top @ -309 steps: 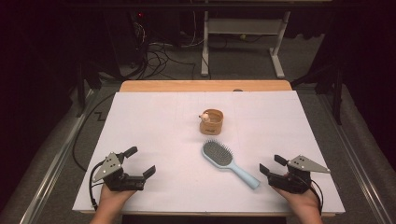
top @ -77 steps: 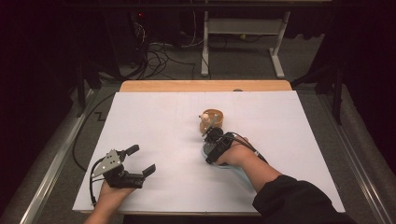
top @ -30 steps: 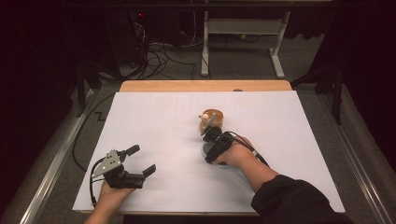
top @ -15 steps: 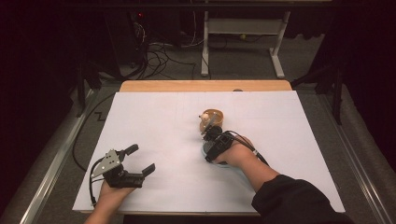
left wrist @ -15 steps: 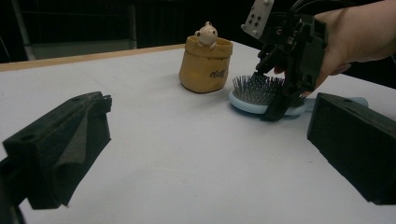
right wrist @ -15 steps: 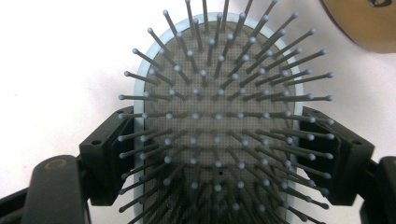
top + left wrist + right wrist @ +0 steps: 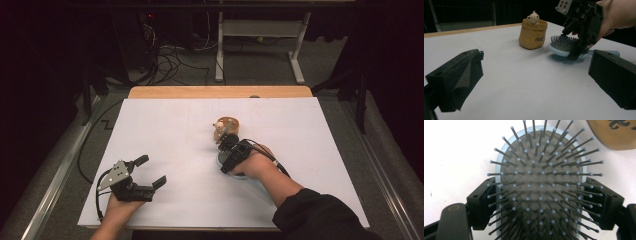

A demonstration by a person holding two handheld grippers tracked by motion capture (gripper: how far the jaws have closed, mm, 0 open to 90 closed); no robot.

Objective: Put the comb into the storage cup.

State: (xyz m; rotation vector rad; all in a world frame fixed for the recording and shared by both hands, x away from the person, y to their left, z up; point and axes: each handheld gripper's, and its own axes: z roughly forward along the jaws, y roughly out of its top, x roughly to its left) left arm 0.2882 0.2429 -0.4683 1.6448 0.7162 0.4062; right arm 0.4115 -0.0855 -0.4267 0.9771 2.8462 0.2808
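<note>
Right claw (image 7: 226, 146) is down over the head of the pale blue plastic hairbrush with grey bristles (image 7: 541, 187), its two black jaws standing at either side of the oval head and seeming to press its rim, so I judge the brush is now gripped. It lies flat on the white table cover (image 7: 165, 130), just beside the small tan pouch-shaped holder with a little figure on its rim (image 7: 226, 126). Lifting and placing are not yet done. Left claw (image 7: 147, 172) rests open near the front edge, holding nothing.
</note>
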